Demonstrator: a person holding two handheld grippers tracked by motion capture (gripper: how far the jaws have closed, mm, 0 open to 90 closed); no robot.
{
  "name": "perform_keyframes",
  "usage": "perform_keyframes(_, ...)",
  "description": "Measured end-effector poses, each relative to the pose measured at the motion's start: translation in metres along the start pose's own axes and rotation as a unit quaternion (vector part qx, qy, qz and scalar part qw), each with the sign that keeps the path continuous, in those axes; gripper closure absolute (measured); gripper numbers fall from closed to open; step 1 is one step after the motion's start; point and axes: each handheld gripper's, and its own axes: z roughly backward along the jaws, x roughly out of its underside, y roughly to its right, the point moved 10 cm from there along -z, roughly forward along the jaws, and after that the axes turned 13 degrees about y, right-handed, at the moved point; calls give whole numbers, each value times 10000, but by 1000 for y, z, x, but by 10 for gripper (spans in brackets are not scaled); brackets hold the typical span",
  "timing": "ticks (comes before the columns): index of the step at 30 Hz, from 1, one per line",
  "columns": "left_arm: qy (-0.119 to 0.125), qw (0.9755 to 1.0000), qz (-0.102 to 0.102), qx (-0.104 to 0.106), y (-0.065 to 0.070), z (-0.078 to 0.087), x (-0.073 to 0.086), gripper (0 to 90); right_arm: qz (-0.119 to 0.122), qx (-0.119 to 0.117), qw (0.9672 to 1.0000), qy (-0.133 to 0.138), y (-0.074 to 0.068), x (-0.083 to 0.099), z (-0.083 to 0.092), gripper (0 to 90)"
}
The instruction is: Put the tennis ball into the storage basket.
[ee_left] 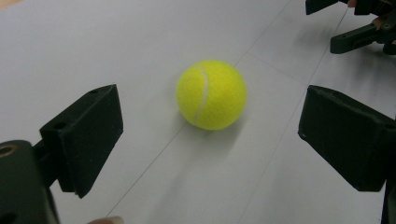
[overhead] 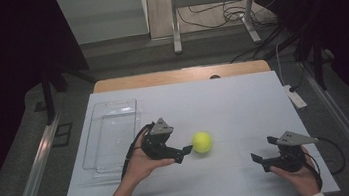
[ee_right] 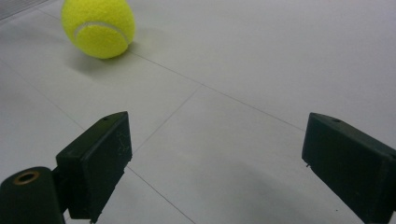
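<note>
A yellow tennis ball (overhead: 202,142) rests on the white table top (overhead: 233,101), near its middle. My left gripper (overhead: 184,148) lies just left of the ball and points at it. In the left gripper view the ball (ee_left: 211,94) sits a little ahead of the left gripper (ee_left: 210,135), whose jaws stand wide apart with nothing between them. My right gripper (overhead: 264,149) is near the front right of the table, open and empty, well apart from the ball. In the right gripper view the ball (ee_right: 99,27) lies far ahead at the upper left of the right gripper (ee_right: 215,158).
A clear plastic box (overhead: 112,136) stands on the left part of the table, behind my left hand. The right gripper (ee_left: 357,23) appears at the top right of the left gripper view. A white power strip (overhead: 296,97) lies on the floor off the right edge.
</note>
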Motion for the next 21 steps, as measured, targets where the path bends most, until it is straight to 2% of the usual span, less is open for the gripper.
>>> perform_keyframes(21, -179, 9998, -9, 120, 5, -24, -8, 74, 4, 7, 10000, -26, 1, 1, 0, 86)
